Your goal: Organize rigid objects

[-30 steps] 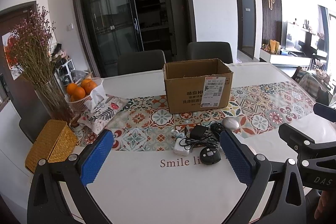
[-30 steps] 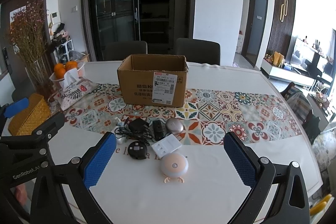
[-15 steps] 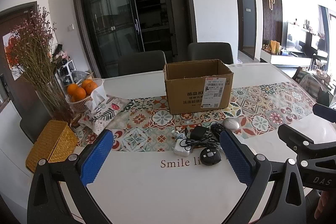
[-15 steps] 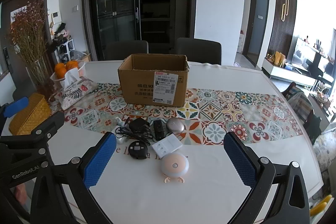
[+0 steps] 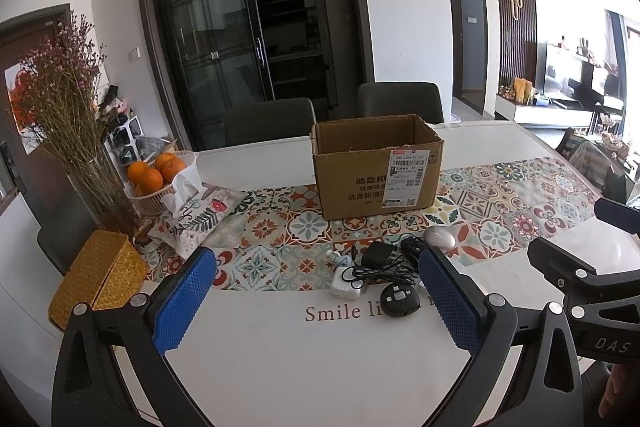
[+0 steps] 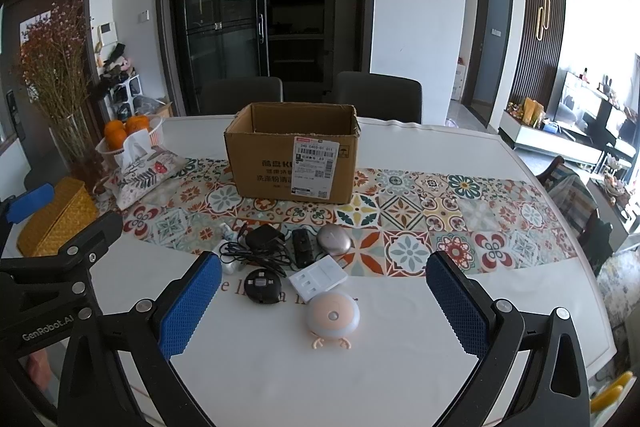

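Note:
An open cardboard box [image 6: 294, 163] [image 5: 376, 167] stands on the patterned runner at mid-table. In front of it lie small items: a black charger with cable [image 6: 262, 241] [image 5: 376, 255], a black remote-like block [image 6: 303, 247], a grey oval mouse [image 6: 334, 239] [image 5: 439, 238], a white flat panel [image 6: 318, 277], a black round disc [image 6: 262, 285] [image 5: 400, 300], a white plug cube [image 5: 344, 287] and a pink round lamp [image 6: 333, 317]. My right gripper [image 6: 324, 303] is open, its fingers flanking the lamp from above the near table. My left gripper [image 5: 316, 301] is open and empty, left of the pile.
A wicker box [image 5: 98, 281], a floral tissue pouch [image 5: 192, 219], a basket of oranges [image 5: 154, 177] and a vase of dried flowers [image 5: 68, 115] crowd the left side. Two dark chairs [image 6: 378, 97] stand behind the table. White tabletop [image 6: 400, 367] lies near me.
Both views have shifted very slightly; the objects and both open grippers stay as they were.

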{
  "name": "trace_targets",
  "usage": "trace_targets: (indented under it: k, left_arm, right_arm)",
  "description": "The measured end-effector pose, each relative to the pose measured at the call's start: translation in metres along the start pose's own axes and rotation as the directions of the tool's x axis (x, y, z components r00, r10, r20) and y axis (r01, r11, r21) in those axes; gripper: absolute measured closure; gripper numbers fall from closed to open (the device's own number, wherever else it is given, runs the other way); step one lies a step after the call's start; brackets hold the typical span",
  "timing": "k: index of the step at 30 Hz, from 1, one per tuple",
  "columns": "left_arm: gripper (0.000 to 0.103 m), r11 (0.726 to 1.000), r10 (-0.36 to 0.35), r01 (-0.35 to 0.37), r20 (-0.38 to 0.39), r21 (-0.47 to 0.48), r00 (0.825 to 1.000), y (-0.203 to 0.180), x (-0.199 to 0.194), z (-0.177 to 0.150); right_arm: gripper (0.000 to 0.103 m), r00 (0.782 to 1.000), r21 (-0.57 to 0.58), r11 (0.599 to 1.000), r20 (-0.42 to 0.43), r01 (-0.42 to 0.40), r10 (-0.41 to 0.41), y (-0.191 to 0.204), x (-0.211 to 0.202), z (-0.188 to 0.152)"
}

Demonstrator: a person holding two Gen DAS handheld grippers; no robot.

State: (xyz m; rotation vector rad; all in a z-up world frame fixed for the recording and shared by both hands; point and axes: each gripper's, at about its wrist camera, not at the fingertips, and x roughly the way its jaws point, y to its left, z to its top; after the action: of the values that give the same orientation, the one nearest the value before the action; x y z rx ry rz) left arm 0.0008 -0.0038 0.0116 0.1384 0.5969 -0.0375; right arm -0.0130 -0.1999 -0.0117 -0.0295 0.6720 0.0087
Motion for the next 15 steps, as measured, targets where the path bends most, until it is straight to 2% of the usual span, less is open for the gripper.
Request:
trace_targets:
  k: [15]
  left_arm:
    - [0.000,1.000,-0.008,0.008,-0.006,0.005,1.000,-0.0043,0.0033,0.0028]
  right_arm:
    - [0.001,1.000,0.000,1.000,-0.003,-0.001,0.001,0.0006,0.0009,0.0001]
